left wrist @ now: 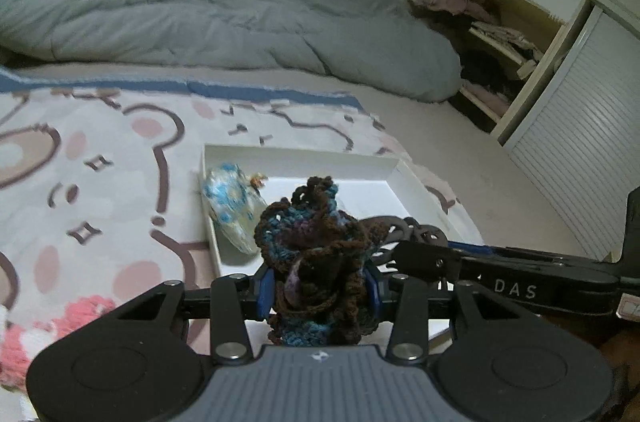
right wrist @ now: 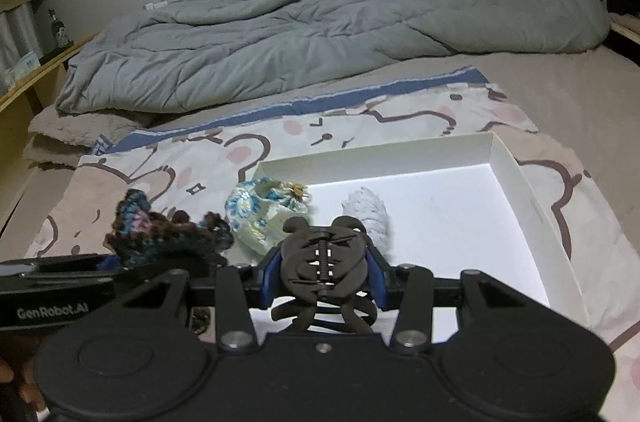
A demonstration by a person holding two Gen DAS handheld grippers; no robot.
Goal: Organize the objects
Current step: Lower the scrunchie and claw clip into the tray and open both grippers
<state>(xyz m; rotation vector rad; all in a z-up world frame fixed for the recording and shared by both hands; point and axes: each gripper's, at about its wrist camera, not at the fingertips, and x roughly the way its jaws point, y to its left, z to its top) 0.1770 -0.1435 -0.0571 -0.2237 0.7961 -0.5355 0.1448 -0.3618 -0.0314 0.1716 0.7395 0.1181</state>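
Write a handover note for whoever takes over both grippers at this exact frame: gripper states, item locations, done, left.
Left gripper: shut on the dark crocheted scrunchie, at the white box's near left corner.
Right gripper: shut on the black claw clip, over the box's near edge.
Done: the blue-and-cream scrunchie and the white fuzzy item lie in the box.
Left: release both held items into the box, probably on its bare right side.
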